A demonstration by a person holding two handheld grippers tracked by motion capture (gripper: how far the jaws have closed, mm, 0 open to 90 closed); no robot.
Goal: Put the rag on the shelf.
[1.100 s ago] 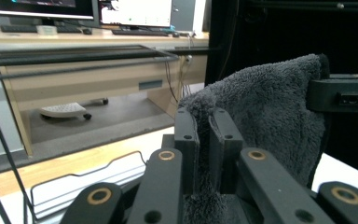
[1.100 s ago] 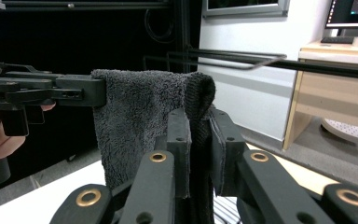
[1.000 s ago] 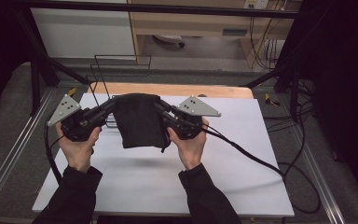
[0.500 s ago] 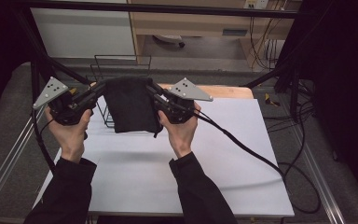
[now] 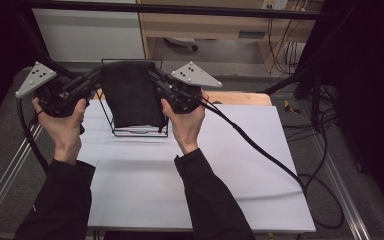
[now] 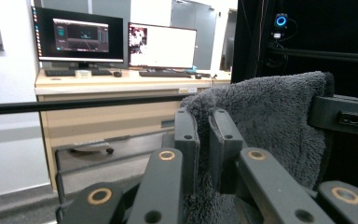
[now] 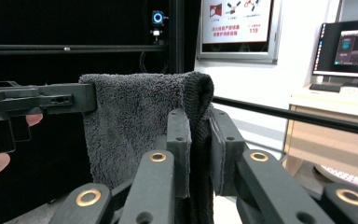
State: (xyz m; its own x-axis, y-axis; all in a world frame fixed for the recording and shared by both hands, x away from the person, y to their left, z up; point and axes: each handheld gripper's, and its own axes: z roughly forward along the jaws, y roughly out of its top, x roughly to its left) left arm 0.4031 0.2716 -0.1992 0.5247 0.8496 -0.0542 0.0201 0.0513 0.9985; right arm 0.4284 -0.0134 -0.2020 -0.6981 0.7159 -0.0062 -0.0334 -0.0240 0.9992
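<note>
From the high view, one dark grey fluffy cloth (image 5: 130, 92) hangs in the air between two hand-held grippers, stretched by its two upper corners. The left gripper (image 5: 96, 76) clamps the cloth's upper left corner and the right gripper (image 5: 154, 75) its upper right corner. Each gripper carries one grey three-cornered plate, two in all. The cloth hangs above one black wire rack (image 5: 139, 131) that stands on the one white table top (image 5: 220, 170), its lower edge just over the rack's base. Two hands and two black sleeves come in from below. One black cable trails from the right gripper across the table.

In the left gripper view, the left gripper (image 6: 204, 140) has its two black jaws pressed together on a fold of the cloth (image 6: 270, 116); the other gripper's jaw grips the far corner at the right edge. Two monitors (image 6: 161, 45) stand on one wooden desk behind.

In the right gripper view, the right gripper (image 7: 199, 140) is likewise clamped on the cloth's (image 7: 130, 121) edge, with the left gripper's jaw holding the opposite corner.
</note>
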